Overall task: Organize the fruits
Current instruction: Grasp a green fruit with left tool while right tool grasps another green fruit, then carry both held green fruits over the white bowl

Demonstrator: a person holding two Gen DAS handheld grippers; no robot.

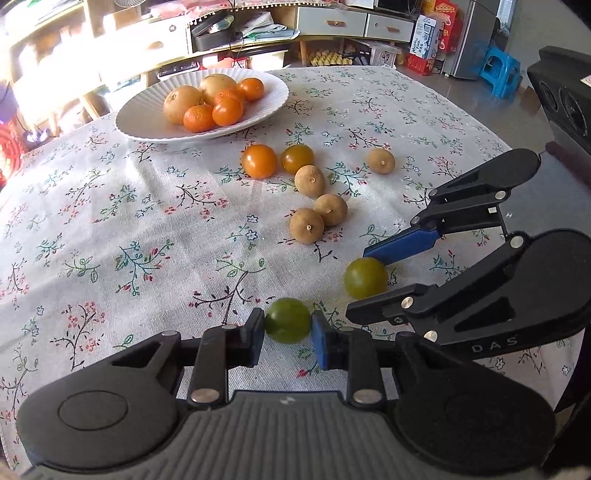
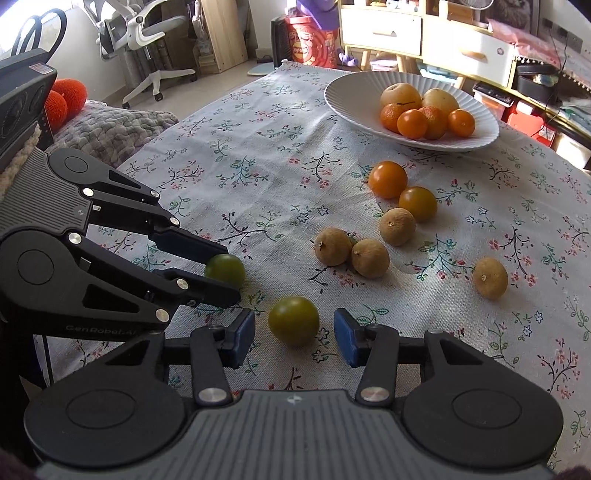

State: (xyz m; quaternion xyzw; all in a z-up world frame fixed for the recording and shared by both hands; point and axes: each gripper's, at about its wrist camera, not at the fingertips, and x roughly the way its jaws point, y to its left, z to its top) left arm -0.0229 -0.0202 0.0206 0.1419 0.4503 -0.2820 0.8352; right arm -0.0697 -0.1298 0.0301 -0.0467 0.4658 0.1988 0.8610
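My left gripper [image 1: 288, 326] is shut on a small green tomato [image 1: 287, 319] that rests low on the flowered tablecloth; the right wrist view shows this gripper [image 2: 226, 275] from the side, clamped on that same tomato [image 2: 226, 268]. A yellow-green tomato [image 2: 293, 320] lies on the cloth between the blue pads [image 2: 347, 341] of my right gripper [image 2: 294, 338], with a gap on each side. Seen from the left wrist, the right gripper [image 1: 357, 284] straddles that tomato [image 1: 365, 277]. A white ribbed plate [image 1: 147, 122] at the far side holds oranges and pale round fruit.
Two orange tomatoes [image 1: 259, 160] and several brown longans [image 1: 309, 181] lie loose on the cloth between the grippers and the plate. Beyond the table stand shelves and drawers [image 1: 332, 22], a blue stool [image 1: 500, 70] and an office chair [image 2: 147, 40].
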